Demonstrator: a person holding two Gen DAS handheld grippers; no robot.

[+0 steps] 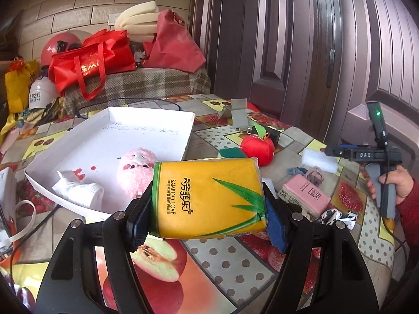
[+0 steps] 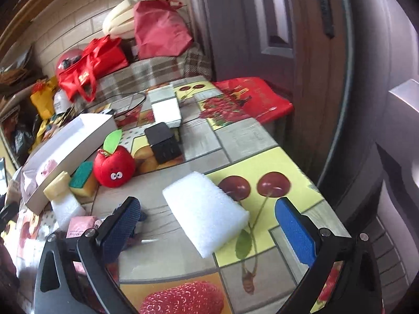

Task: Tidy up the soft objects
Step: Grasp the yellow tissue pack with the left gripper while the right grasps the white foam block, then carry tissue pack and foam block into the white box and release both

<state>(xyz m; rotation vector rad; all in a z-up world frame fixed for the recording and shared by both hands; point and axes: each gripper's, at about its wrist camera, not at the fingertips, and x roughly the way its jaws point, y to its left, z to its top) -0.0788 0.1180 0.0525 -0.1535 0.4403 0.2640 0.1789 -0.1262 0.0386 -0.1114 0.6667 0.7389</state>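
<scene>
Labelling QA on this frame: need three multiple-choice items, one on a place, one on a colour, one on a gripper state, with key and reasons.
1. Where does the pink plush toy lie?
A. in the white tray
B. on the plaid-covered bench
C. under the red plush apple

2. What is the main colour of the tissue pack in the left gripper?
A. pink
B. yellow
C. white

3. How does the right gripper stand?
A. shut on the white foam block
B. shut on the red plush apple
C. open, holding nothing

Key: 1 A, the toy sits inside the white tray beside a white cloth. 2 B, its wrapper is yellow with green leaves. 3 C, its fingers stand wide on either side of the white foam block, not touching it.
</scene>
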